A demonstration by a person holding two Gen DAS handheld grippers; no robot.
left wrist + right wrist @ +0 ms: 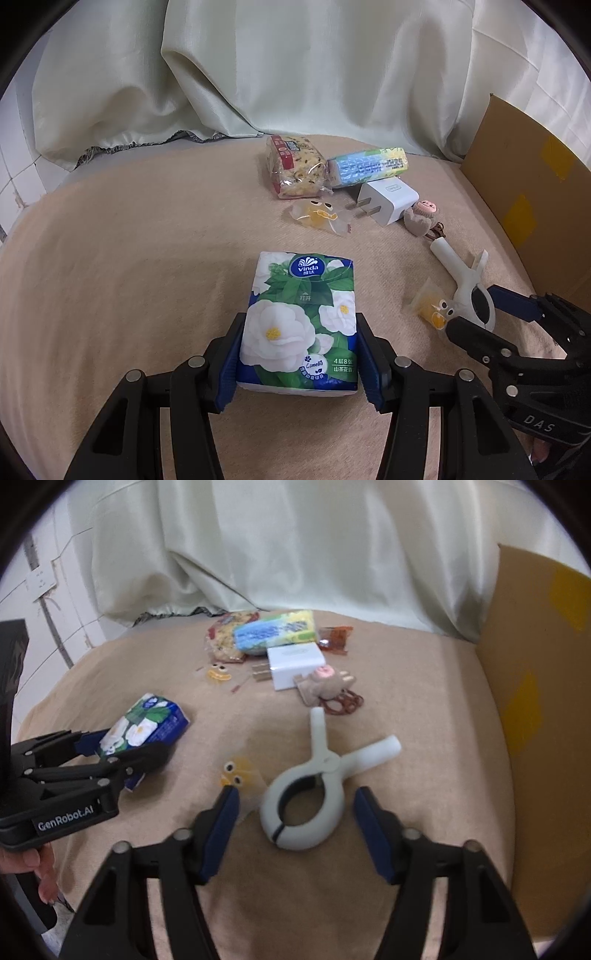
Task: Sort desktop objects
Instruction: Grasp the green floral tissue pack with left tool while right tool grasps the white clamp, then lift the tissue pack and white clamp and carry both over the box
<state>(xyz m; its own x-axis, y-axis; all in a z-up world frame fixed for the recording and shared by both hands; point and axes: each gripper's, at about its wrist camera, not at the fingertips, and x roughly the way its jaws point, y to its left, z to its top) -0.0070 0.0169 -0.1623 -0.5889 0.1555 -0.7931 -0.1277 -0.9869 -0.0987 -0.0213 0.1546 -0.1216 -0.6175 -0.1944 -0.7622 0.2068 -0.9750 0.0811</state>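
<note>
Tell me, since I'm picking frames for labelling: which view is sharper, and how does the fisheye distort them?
Left wrist view: crisp, the print on the tissue pack is readable; even, soft light with no glare. Right wrist view: slightly blurred, the white clamp and the snack packets behind look soft. Both views: dark round corners, and the edge of the beige tabletop bows into a curve.

A glossy plastic-wrapped floral tissue pack (299,321) and a smooth matt white plastic clamp (314,779) lie on napped beige cloth (129,277) beside brown matt cardboard (535,738).
</note>
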